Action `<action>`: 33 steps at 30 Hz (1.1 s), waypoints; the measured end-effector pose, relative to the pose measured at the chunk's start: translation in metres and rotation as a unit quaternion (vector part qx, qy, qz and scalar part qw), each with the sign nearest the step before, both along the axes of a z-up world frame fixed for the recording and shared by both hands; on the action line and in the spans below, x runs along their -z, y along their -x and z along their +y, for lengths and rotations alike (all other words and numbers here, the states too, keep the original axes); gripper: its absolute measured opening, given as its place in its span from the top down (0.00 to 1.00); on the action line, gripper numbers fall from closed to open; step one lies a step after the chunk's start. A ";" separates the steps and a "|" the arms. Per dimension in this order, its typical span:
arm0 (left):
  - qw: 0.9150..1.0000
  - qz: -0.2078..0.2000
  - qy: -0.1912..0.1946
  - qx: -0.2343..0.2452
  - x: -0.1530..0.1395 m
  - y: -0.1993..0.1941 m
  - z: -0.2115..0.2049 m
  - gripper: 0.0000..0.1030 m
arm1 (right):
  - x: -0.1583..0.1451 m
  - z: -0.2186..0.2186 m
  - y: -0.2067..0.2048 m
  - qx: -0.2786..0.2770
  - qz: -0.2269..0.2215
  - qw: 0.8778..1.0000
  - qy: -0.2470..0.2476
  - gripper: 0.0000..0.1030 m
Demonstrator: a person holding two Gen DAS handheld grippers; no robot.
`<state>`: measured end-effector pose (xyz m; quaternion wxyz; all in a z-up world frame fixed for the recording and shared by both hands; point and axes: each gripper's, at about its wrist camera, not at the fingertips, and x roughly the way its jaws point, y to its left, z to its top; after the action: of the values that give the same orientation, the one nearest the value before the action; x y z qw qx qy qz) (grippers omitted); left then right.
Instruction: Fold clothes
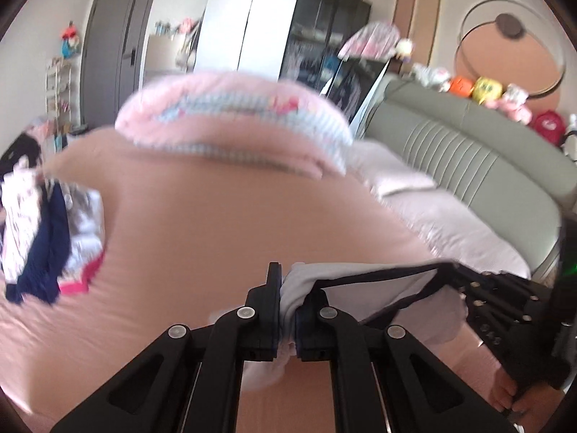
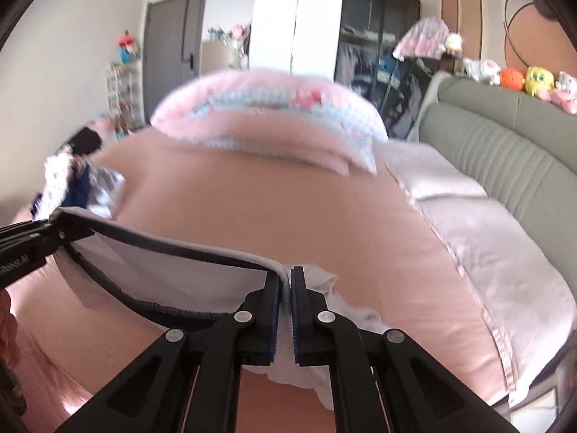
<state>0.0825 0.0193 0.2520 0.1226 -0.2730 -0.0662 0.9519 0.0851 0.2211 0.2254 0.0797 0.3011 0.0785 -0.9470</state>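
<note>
Our left tongs (image 1: 287, 310) and right tongs (image 2: 285, 303) each pinch the white dark-trimmed garment (image 2: 173, 274), stretched between them above the pink bed (image 1: 216, 216). Only our left view shows fingertips (image 1: 505, 393) on the handle.

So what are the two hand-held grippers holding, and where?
One white garment: left hand-held gripper and right hand-held gripper each pinch an end of its dark-trimmed edge.
</note>
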 end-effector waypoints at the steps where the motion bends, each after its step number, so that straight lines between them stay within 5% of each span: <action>1: 1.000 0.010 0.000 0.004 -0.010 -0.006 -0.002 0.96 | -0.008 -0.003 0.000 -0.007 0.004 1.000 0.003 0.97; 5: 1.000 -0.010 0.016 0.004 0.001 -0.025 -0.007 0.96 | 0.030 -0.024 0.007 -0.033 -0.061 0.997 -0.043 0.96; 10: 0.997 -0.068 0.026 -0.007 0.043 -0.044 -0.020 0.96 | 0.034 -0.016 0.006 -0.006 -0.051 0.997 -0.051 0.96; 14: 0.996 -0.086 0.032 0.002 0.058 -0.022 -0.021 0.96 | 0.037 -0.009 0.006 0.016 -0.043 0.997 -0.057 0.96; 17: 0.996 -0.064 0.057 0.001 0.026 0.033 -0.014 0.96 | 0.007 -0.010 0.043 0.015 -0.007 0.998 -0.061 0.96; 20: 0.998 0.003 0.064 -0.004 -0.065 0.072 -0.016 0.96 | -0.062 -0.015 0.102 0.015 0.038 0.998 -0.039 0.97; 23: 0.989 0.114 0.090 -0.003 -0.172 0.059 -0.012 0.96 | -0.157 -0.013 0.108 0.019 0.128 0.992 -0.003 0.97; 25: 0.978 0.168 0.122 -0.010 -0.217 0.037 -0.007 0.95 | -0.217 -0.012 0.094 0.018 0.195 0.981 0.011 0.97; 26: 0.974 0.183 0.136 -0.012 -0.224 0.026 -0.005 0.95 | -0.236 -0.011 0.087 0.015 0.216 0.976 0.019 0.97; 29: 0.960 0.219 0.173 -0.014 -0.230 -0.007 0.000 0.95 | -0.218 -0.007 0.062 -0.006 0.194 0.980 0.040 0.97; 31: 0.969 0.186 0.165 0.001 -0.203 -0.019 -0.002 0.95 | -0.206 -0.004 0.045 -0.020 0.179 0.982 0.054 0.97; 33: 0.984 0.109 0.142 0.016 -0.146 -0.022 -0.009 0.95 | -0.193 -0.001 0.029 -0.034 0.164 0.984 0.068 0.97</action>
<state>0.1046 0.0108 0.3982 0.1045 -0.1831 0.0881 0.9736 0.0563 0.2200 0.4188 0.1182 0.1327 0.0364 -0.9834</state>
